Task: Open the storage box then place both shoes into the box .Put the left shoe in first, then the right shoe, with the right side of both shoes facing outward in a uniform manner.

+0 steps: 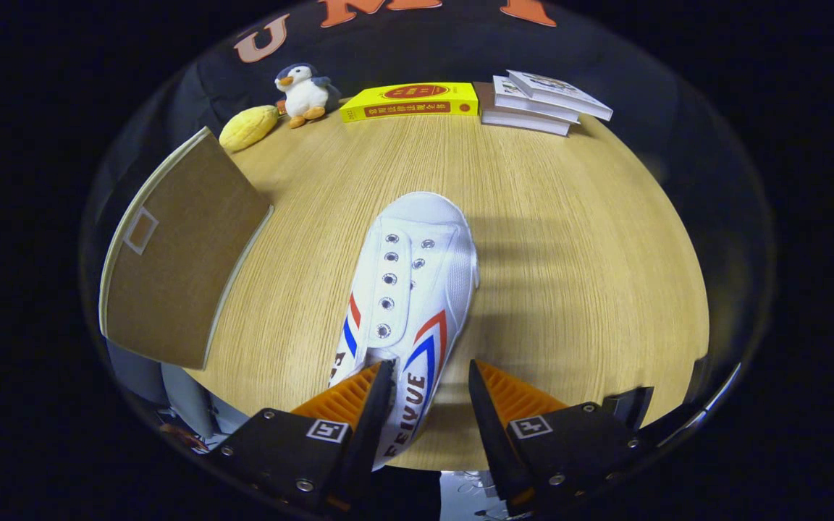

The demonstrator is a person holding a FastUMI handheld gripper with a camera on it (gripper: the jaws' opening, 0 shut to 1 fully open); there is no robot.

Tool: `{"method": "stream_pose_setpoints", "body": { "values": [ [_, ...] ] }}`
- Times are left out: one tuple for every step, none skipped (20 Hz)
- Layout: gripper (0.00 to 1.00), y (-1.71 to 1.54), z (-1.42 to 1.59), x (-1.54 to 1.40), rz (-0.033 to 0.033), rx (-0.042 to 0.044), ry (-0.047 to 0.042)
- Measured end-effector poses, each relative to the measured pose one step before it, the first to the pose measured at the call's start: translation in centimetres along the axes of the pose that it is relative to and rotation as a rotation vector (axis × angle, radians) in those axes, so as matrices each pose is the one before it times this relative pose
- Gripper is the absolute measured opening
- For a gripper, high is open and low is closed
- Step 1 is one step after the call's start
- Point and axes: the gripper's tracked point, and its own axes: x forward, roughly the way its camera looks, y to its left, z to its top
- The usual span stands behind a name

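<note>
While the box lid [178, 250] stands raised at left, opening looks done | white shoe [410, 289] lies mid-tabletop [569, 275], toe far, heel between the fingers | gripper [424, 405] spread, right finger apart from the shoe, no grasp | left: both shoes to box.

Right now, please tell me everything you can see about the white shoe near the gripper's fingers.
The white shoe looks like a canvas sneaker with a smooth rounded toe cap, two rows of metal eyelets without laces, and red and blue chevron stripes on both sides. It rests on the wooden table, sole down, toe pointing away from the gripper. The fingers are open: the heel end sits between them, against the left finger, while a gap separates it from the right finger. Nothing else touches the shoe.
</note>
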Motion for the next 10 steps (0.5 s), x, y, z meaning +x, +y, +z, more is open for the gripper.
{"method": "stream_pose_setpoints", "body": {
  "values": [
    [0.61,0.218,-0.103,0.134,0.03681,0.04384,0.00675],
    [0.57,0.302,-0.163,0.028,0.03630,0.03676,0.00527],
    [0.47,0.038,-0.080,0.012,0.01368,0.01821,-0.00946],
    [0.42,-0.018,0.036,-0.016,-0.00126,-0.00373,-0.01154],
    [0.37,0.050,-0.023,-0.059,-0.00671,-0.00816,-0.01131],
    [0.36,-0.120,0.033,-0.048,-0.00992,0.00463,-0.00409],
    [0.32,-0.148,0.146,-0.022,-0.00833,0.02499,-0.00847],
    [0.29,-0.172,0.102,-0.118,0.00173,0.03942,-0.00964],
    [0.21,-0.050,0.033,0.164,0.01166,0.03826,-0.01155],
    [0.19,0.076,0.104,-0.079,0.01618,0.03169,-0.01653]
  ]
}}
